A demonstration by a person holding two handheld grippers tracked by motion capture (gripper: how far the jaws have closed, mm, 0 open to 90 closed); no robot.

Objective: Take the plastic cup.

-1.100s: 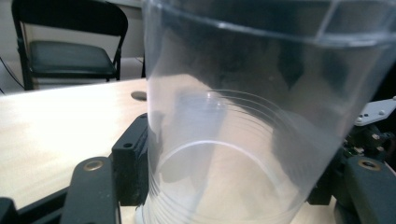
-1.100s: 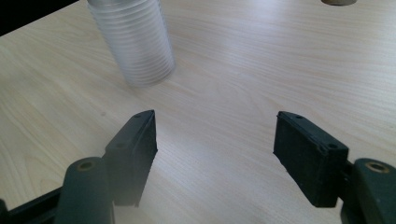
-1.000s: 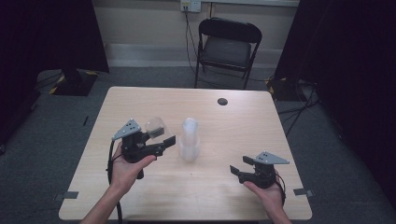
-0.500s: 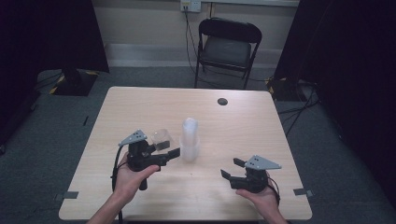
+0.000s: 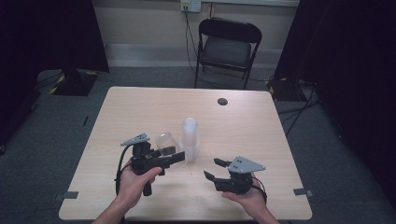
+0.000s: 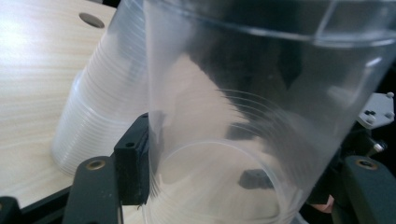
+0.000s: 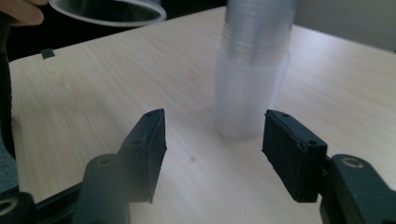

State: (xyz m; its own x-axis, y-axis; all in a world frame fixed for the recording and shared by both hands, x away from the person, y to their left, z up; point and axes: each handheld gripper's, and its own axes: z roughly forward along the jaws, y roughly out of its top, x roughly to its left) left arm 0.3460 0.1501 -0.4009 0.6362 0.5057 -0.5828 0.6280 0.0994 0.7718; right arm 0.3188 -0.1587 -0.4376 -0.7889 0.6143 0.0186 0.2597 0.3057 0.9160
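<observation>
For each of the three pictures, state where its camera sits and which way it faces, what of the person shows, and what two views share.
High view: above the person's side, looking forward and down on the table; both forearms, left gripper and right gripper.
Left gripper view: rides that gripper, facing the clear cup clamped in its jaws.
Right gripper view: looks along its parted jaws at the cup stack.
Shared: the stack appears in both gripper views.

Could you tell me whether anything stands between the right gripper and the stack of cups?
Nothing visible does. The right gripper faces the stack of cups with open jaws and bare table between; the single cup sits in the left gripper, off to the side.
</observation>
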